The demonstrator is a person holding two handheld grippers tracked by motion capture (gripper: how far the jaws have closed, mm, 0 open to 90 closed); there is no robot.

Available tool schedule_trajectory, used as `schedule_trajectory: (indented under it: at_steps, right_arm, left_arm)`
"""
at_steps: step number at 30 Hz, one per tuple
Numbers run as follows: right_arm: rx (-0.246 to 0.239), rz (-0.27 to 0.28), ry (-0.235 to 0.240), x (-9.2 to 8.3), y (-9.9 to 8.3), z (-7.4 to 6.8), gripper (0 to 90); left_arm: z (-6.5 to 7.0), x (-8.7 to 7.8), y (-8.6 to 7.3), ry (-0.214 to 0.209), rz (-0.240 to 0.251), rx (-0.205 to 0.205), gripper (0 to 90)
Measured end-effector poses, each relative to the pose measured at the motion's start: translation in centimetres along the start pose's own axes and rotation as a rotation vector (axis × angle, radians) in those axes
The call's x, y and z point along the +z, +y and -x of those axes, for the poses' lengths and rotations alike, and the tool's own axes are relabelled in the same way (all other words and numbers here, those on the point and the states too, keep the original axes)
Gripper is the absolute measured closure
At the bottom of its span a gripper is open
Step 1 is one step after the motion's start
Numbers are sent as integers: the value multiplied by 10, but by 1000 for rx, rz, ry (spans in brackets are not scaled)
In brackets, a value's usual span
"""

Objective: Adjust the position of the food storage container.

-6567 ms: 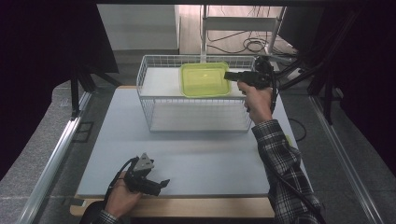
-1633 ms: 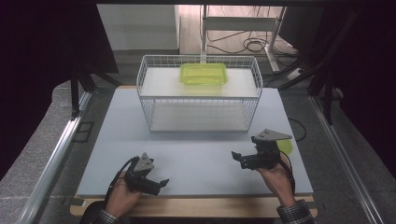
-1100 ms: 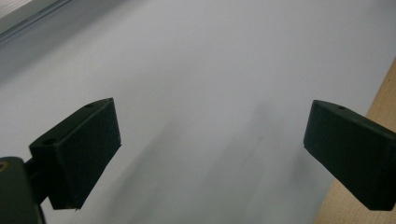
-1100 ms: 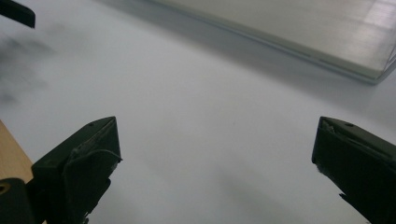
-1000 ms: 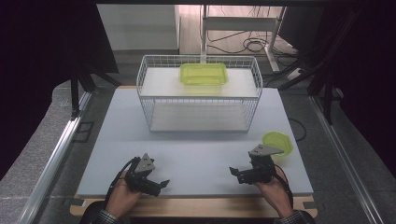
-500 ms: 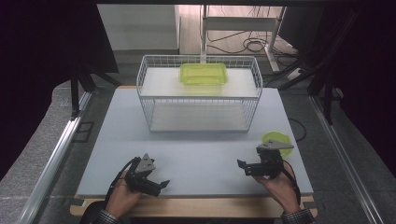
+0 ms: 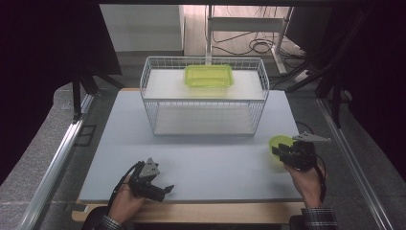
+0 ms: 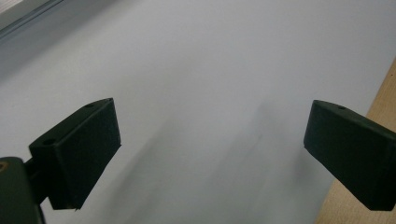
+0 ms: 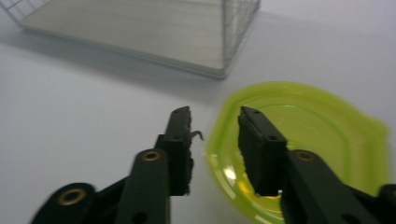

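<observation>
A lime-green round bowl (image 7: 279, 142) (image 9: 327, 140) sits on the grey table near its right edge. My right gripper (image 7: 278, 152) (image 9: 212, 135) straddles the bowl's near-left rim, one jaw outside and one inside. Its jaws have just been closing, and a thin strip of table still shows between the outer jaw and the rim. My left gripper (image 7: 165, 190) (image 8: 210, 149) rests open at the front left, with bare table between its jaws. A lime-green rectangular container (image 7: 209, 76) lies in the white wire basket (image 7: 148, 96) at the back.
The wire basket (image 9: 233, 42) stands just beyond the bowl in the right gripper view. The table's wooden front edge (image 7: 191, 211) runs close to both hands. A metal rail (image 7: 52, 163) borders the left side, and cables lie on the floor behind.
My right gripper moved right to the green bowl and its jaws narrowed around the rim. The bowl stayed where it was, and the left gripper did not move.
</observation>
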State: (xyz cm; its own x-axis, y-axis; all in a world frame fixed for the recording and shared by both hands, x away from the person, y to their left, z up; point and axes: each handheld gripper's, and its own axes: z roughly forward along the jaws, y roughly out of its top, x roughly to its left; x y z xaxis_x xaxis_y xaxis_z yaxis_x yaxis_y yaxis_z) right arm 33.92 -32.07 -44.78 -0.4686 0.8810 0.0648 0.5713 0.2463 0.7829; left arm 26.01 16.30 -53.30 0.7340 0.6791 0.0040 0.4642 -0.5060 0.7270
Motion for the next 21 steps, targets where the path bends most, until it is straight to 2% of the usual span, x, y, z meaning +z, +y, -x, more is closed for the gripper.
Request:
schedule_trajectory:
  at_steps: [4,6,11,15,21]
  right_arm:
    - [2,-1,-47,-2,5,16,852]
    - [17,-8,-74,-2,5,26,891]
    - [72,-2,-137,-9,1,50,894]
    - [90,-1,-176,-10,-2,62,894]
    - [110,-21,-224,-3,-11,78,894]
  left_arm:
    - [0,0,0,3,-2,1,36]
    - [0,0,0,5,-1,0,36]
    - [0,1,0,7,-4,1,36]
    - [0,1,0,9,-7,2,36]
    - [0,1,0,8,-9,1,36]
